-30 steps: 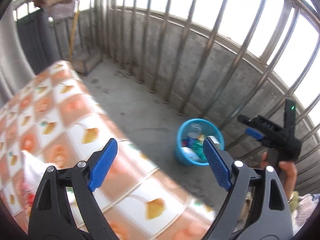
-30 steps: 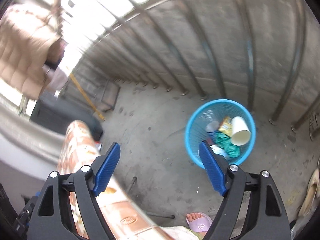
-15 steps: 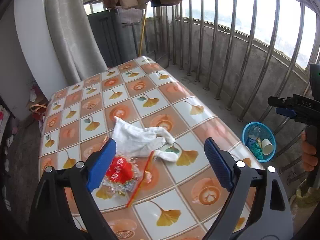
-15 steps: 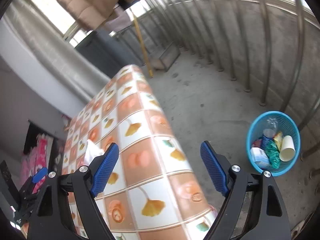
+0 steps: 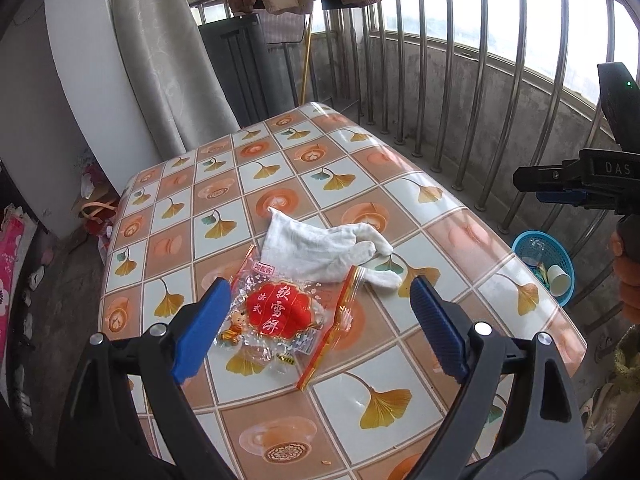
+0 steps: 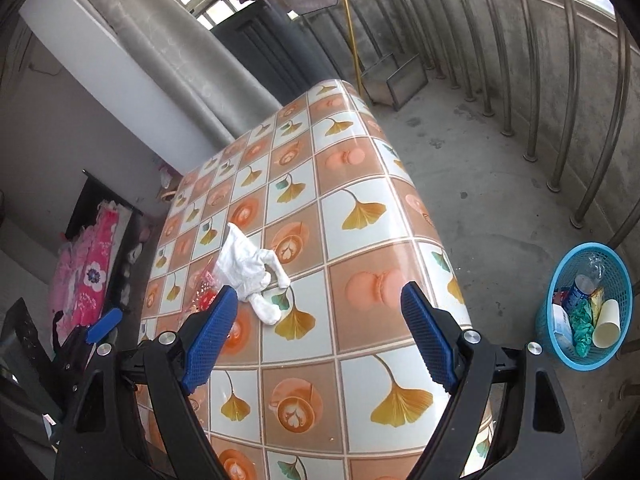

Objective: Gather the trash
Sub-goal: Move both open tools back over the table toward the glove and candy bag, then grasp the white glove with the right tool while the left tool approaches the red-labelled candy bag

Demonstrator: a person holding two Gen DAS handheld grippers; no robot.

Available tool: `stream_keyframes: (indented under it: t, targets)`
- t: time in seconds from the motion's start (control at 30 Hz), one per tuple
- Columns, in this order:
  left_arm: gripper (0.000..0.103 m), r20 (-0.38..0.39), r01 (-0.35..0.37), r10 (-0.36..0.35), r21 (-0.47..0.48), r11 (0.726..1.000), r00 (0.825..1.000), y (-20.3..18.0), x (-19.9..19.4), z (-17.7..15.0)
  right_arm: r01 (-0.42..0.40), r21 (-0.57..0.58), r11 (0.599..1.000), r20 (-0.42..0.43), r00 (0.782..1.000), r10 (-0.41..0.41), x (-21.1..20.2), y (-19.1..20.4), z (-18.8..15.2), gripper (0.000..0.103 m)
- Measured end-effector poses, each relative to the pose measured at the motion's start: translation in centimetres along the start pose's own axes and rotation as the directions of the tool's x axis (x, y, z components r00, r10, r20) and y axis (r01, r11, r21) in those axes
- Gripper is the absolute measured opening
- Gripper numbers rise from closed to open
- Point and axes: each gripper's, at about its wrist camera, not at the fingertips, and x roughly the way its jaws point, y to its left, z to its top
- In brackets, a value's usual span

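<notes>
- Left wrist view: my left gripper (image 5: 316,322) hung above the table (image 5: 452,240), its blue-padded jaws spread wide and empty.
- Between those jaws and just beyond them lay a clear snack wrapper (image 5: 280,316) with a red printed label, flat on the patterned tablecloth near the table's middle.
- A white glove (image 5: 320,248) lay just beyond the wrapper, its near edge overlapping the wrapper's far edge, its fingers pointing right.
- At the right edge of this view my right gripper (image 5: 576,182) showed only from the side, with part of my hand (image 5: 626,264) below it.
- On the floor past the table's right edge, near the railing bars (image 5: 472,92), stood a blue basket (image 5: 568,276) holding a paper cup and other refuse.
- Right wrist view: my right gripper (image 6: 320,334) pointed down over the near right part of the table (image 6: 360,184), jaws released, wide and empty.
- The white glove (image 6: 248,270) lay just beyond my left pad; the snack wrapper (image 6: 202,290) was mostly hidden behind the glove and that pad.
- The blue basket (image 6: 580,364) stood on the concrete floor at the right, well apart from the table, with a paper cup (image 6: 606,324), crumpled green material and packets inside.
- My left gripper (image 6: 102,324) showed partly at the far left edge; its state could not be told from this view.
</notes>
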Motion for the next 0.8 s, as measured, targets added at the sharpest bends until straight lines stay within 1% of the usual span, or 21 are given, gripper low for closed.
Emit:
stream_keyframes:
  t: [0.17,0.33,0.43,0.53,0.63,0.8]
  targets:
    - [0.087,-0.033,0.016,-0.017,-0.02,1.0,0.999,0.6,1.5,-1.1,-0.009,-0.015,1.0,-0.042,0.999,0.008,1.5,1.0,-0.5,0.081]
    - [0.087,-0.053,0.041,-0.045,-0.074,0.996,0.998,2.3,3.2,-3.7,-0.014,-0.039,0.999,-0.107,0.994,0.009,4.1,2.4,-1.2,0.081]
    - [0.087,-0.083,0.043,-0.052,-0.111,0.993,0.995,3.6,4.5,-5.6,-0.017,-0.058,0.998,-0.144,0.99,0.009,6.0,3.4,-1.5,0.081]
    - [0.087,-0.108,0.052,-0.067,-0.14,0.989,0.992,4.7,5.7,-6.8,-0.023,-0.075,0.997,-0.172,0.985,0.01,7.8,4.5,-1.5,0.081]
    - [0.087,-0.113,0.059,-0.081,-0.184,0.981,0.99,5.9,6.4,-7.6,-0.017,-0.102,0.995,-0.175,0.985,-0.001,9.4,5.7,-1.0,0.081]
    - [0.087,-0.13,0.046,-0.08,-0.245,0.968,0.988,7.6,7.7,-8.3,-0.007,-0.13,0.991,-0.14,0.99,-0.011,11.7,7.1,0.9,0.081]
